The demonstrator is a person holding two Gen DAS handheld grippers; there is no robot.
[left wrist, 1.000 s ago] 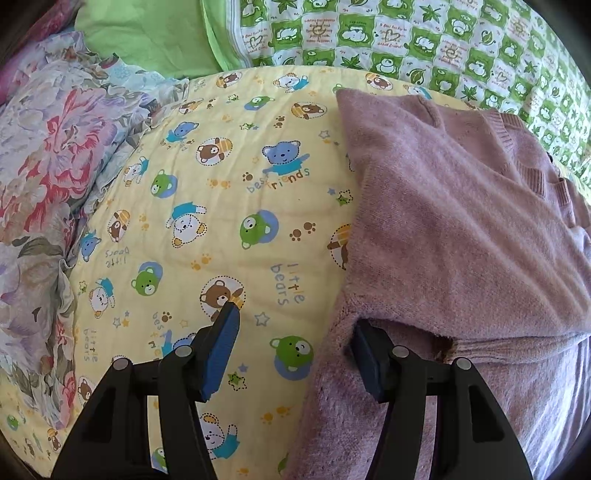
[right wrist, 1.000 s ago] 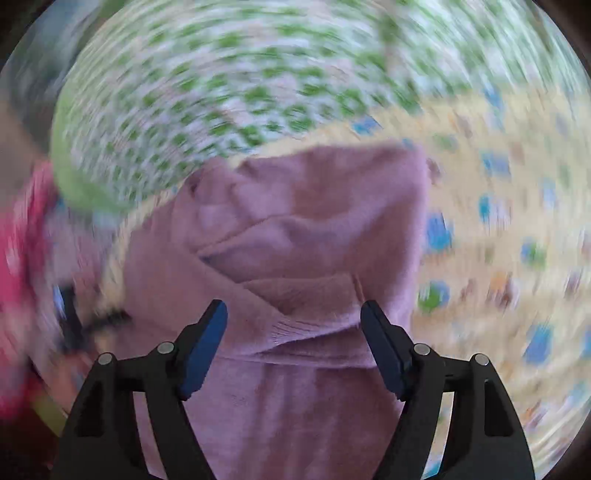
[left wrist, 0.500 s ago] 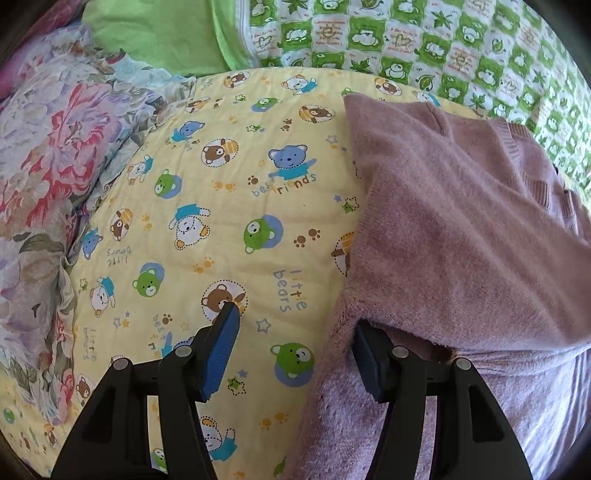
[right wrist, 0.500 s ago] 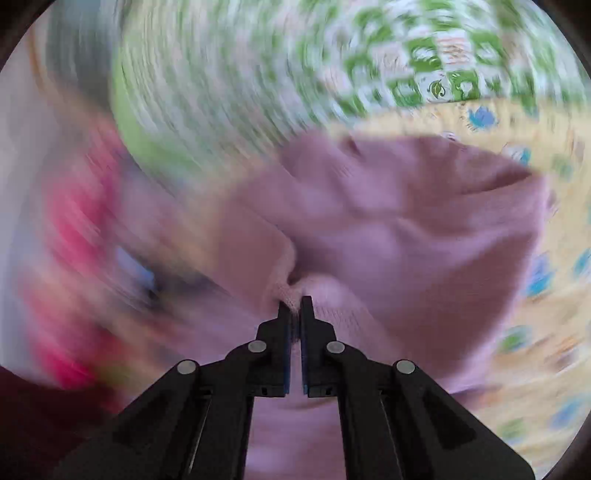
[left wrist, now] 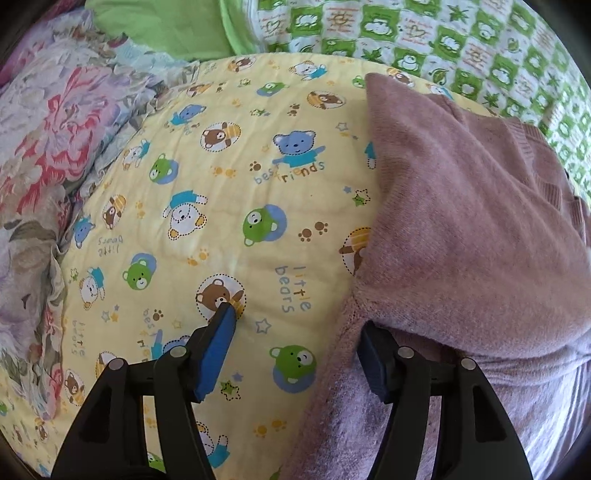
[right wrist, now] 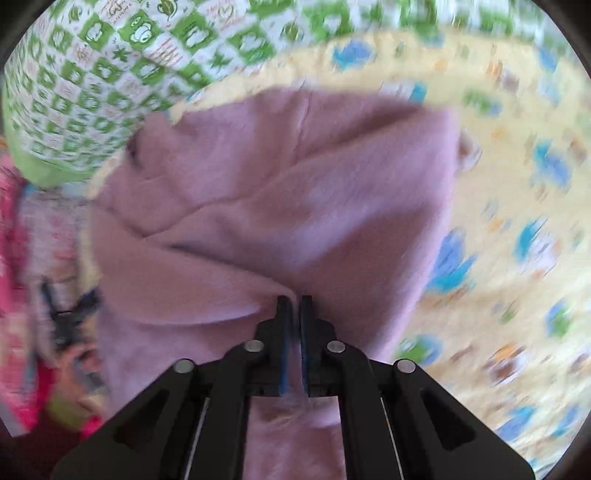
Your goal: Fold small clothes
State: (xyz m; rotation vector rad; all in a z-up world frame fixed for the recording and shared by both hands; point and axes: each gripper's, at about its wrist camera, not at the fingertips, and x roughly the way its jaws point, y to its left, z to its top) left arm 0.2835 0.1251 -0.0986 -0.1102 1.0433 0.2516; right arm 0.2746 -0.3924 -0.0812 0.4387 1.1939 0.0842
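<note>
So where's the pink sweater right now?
The pink sweater lies on the yellow teddy-bear blanket, on the right of the left wrist view. The green checked quilt is just beyond it.

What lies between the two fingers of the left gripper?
Left wrist view: bare yellow bear-print quilt and the pink sweater's edge; the left gripper's jaws are opening.

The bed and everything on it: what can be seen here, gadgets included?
Sweater: one, dusty pink knit, partly folded on the yellow blanket.
Bear blanket: one, yellow with cartoon bears, under the sweater.
Checked quilt: one, green and white, behind the blanket.
Floral bedding: one, pink and lilac, left of the blanket.
Left gripper: one, black with blue pads, jaws opening, one finger under the sweater's edge.
Right gripper: one, black, shut on a pinch of sweater.
</note>
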